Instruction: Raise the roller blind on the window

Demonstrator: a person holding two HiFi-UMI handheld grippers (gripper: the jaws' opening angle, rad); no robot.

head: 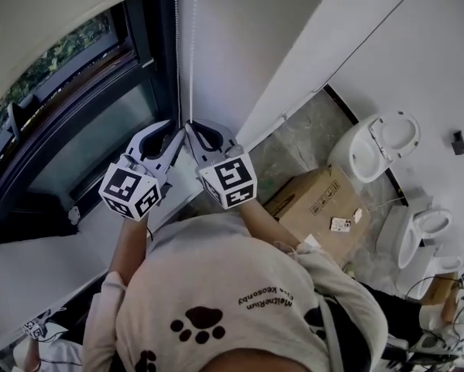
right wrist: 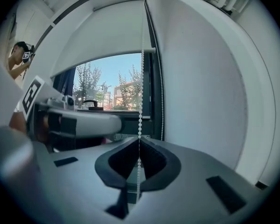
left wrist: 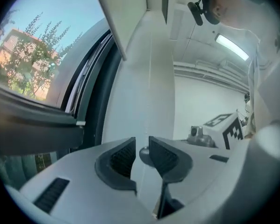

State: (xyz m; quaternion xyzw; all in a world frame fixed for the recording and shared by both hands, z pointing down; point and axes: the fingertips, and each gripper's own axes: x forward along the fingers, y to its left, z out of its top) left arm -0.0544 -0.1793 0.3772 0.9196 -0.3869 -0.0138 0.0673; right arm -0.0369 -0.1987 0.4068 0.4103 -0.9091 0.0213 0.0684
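Observation:
The white roller blind covers the upper part of the window, and trees and sky show below its hem. Its white bead chain hangs beside the dark window frame. My right gripper is shut on the bead chain, which runs down between its closed jaws. Just left of it, my left gripper is level and open. A small grey rounded shape sits in its gap, and I cannot tell what it is. The left gripper's body crosses the right gripper view.
A white wall stands right of the chain. The white sill lies below the window. On the floor to the right are a cardboard box and several white ceramic toilets.

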